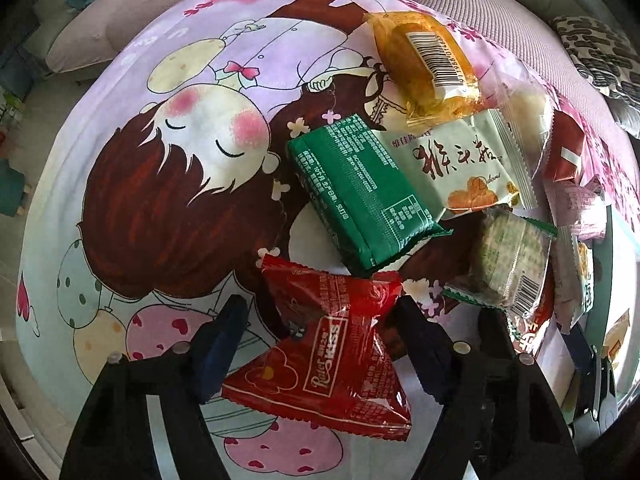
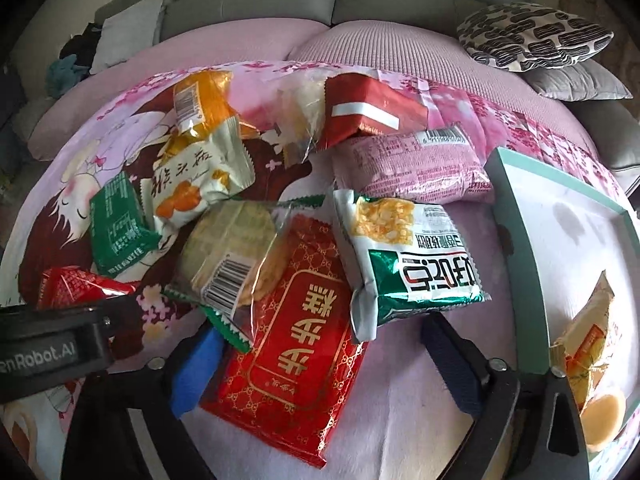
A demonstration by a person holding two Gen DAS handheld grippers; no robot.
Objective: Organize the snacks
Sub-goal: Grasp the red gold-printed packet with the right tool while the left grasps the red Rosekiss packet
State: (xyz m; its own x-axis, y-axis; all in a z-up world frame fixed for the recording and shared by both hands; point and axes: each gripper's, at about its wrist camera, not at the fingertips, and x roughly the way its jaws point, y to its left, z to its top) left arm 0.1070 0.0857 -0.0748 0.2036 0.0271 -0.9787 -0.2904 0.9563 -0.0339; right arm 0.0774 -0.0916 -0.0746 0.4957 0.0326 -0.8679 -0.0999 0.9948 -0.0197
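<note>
Snack packets lie in a heap on a cartoon-print cloth [image 1: 160, 184]. My left gripper [image 1: 320, 344] is open with its fingers either side of a small red packet [image 1: 332, 360], which also shows in the right wrist view [image 2: 72, 284]. Beyond it lie a green packet [image 1: 360, 196], a white-and-orange packet [image 1: 464, 168] and an orange bun packet [image 1: 428, 64]. My right gripper [image 2: 320, 364] is open around a red-and-gold packet [image 2: 296, 340]. A clear cracker packet [image 2: 232, 252] and a white-and-green packet [image 2: 404, 256] overlap it.
A teal-rimmed tray [image 2: 516, 240] at the right holds a couple of snacks [image 2: 592, 360]. A pink packet [image 2: 408, 164] and a red box-like packet [image 2: 372, 112] lie further back. A sofa [image 2: 320, 4] with a patterned cushion [image 2: 532, 36] stands behind. The left gripper body [image 2: 52, 348] sits at the lower left.
</note>
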